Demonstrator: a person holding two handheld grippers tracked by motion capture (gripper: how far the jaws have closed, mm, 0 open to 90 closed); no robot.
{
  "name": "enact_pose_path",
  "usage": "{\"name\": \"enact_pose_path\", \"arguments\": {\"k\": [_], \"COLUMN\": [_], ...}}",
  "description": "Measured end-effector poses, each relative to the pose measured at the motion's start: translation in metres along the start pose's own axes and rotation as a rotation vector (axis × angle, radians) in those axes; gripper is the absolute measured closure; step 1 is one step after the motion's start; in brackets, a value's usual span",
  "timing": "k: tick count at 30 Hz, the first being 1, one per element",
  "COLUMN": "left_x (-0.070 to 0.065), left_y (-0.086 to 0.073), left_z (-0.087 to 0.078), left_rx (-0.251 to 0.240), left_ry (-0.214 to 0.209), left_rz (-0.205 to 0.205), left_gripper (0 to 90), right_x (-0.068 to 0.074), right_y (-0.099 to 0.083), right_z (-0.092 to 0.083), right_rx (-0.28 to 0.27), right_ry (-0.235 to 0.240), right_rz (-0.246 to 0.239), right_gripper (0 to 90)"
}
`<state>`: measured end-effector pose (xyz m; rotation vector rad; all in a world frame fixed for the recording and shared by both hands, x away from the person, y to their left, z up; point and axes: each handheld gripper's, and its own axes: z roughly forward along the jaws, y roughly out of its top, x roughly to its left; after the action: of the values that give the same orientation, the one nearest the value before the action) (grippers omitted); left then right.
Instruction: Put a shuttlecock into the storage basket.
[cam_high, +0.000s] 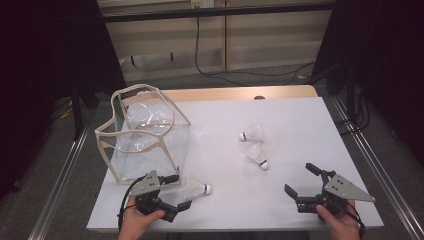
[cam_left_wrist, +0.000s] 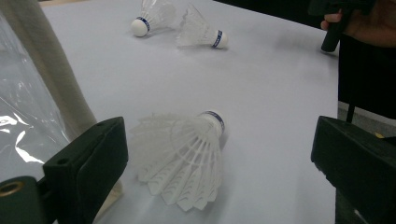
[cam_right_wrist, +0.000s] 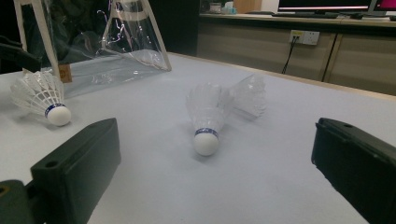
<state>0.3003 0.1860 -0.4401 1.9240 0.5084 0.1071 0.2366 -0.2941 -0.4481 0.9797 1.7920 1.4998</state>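
Observation:
Three white shuttlecocks lie on the white table top (cam_high: 300, 115). The nearest shuttlecock (cam_high: 196, 189) (cam_left_wrist: 187, 158) rests just in front of my left gripper (cam_high: 178, 192) (cam_left_wrist: 219, 165), feather skirt toward it; the jaws stand wide open on either side without touching it. The other two shuttlecocks (cam_high: 252, 134) (cam_high: 258, 156) lie close together mid-table. My right gripper (cam_high: 301, 179) (cam_right_wrist: 215, 172) is open near the front right edge, pointing at the closer of that pair (cam_right_wrist: 205, 116), a short way off. A clear bag with beige trim (cam_high: 145, 135) stands open at the left.
The bag's side (cam_left_wrist: 28, 93) sits right beside my left gripper's left jaw. The table's front edge runs just under both hands. Beyond the table are cables on the floor and dark curtains at both sides.

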Motion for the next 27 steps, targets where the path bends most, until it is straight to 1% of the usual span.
{"name": "enact_pose_path", "arguments": {"k": [5,6,7,9,10,13,16,19,23,24,25,27], "left_x": [0.000,0.000,0.000,-0.001,-0.001,0.000,-0.001,0.000,0.001,0.001,0.001,0.001], "left_y": [0.000,0.000,0.000,0.000,0.000,0.001,0.001,0.000,0.001,0.001,0.000,0.000], "left_z": [0.003,0.003,0.004,0.005,0.005,0.006,0.007,0.008,0.009,0.009,0.010,0.011], "left_rx": [0.016,0.023,0.031,0.034,0.045,0.061,0.068,0.082,0.085,0.088,0.089,0.096], "left_ry": [0.010,0.017,0.019,0.015,0.020,0.007,0.008,0.015,0.009,0.008,0.007,0.000], "left_rz": [0.010,0.004,0.009,0.005,0.014,0.017,0.009,0.011,0.003,0.000,-0.001,0.006], "left_gripper": [4.2,4.5,4.8,4.8,5.3,7.4,10.2,13.2,18.0,18.0,20.2,21.8], "right_x": [0.000,0.000,0.000,0.000,0.000,0.000,0.000,0.000,0.000,0.000,0.000,0.000], "right_y": [0.000,0.000,0.000,0.000,0.000,0.000,0.000,0.000,0.000,0.000,0.000,0.000], "right_z": [0.000,0.000,0.000,0.000,0.000,0.000,0.000,0.000,0.000,0.000,0.000,0.000], "right_rx": [0.000,0.000,-0.001,-0.001,-0.001,0.000,0.000,0.000,0.003,0.003,0.003,0.002], "right_ry": [0.000,0.001,0.001,0.002,0.002,0.001,0.001,0.001,0.002,0.002,0.002,0.002], "right_rz": [0.001,0.001,-0.001,0.001,0.002,0.001,0.001,0.001,0.001,0.001,0.001,0.001], "right_gripper": [1.1,1.1,1.1,1.1,1.1,1.1,1.1,1.1,1.1,1.1,1.1,1.1]}}
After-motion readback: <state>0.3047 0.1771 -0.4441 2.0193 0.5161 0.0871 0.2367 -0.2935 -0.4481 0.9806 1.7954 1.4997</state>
